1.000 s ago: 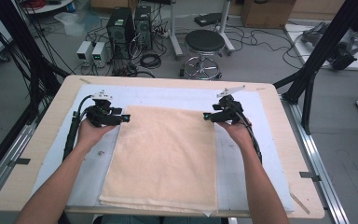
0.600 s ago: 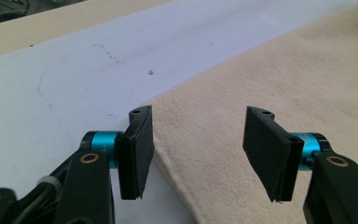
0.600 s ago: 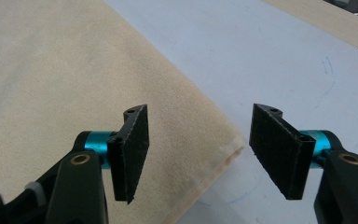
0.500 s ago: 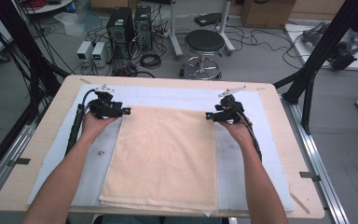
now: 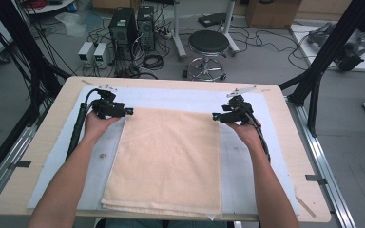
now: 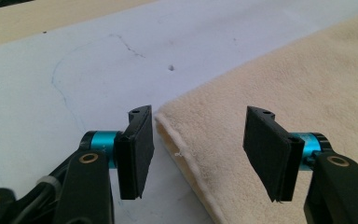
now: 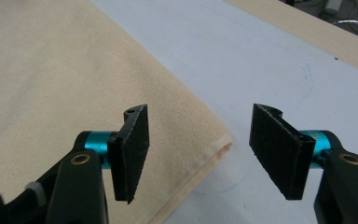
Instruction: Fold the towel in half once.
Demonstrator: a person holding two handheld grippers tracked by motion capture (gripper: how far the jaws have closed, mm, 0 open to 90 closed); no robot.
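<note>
Terrycloth like this folded beige towel [image 5: 168,161], flat on the white mat [image 5: 247,156], looks soft and floppy (light too), best pinched at its far corners, where left gripper [image 6: 196,149] and right gripper [image 7: 198,151] gape, jaws apart.

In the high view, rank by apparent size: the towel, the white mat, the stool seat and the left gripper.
1. white mat
2. towel
3. stool seat, though it stands farther from the camera
4. left gripper
</note>
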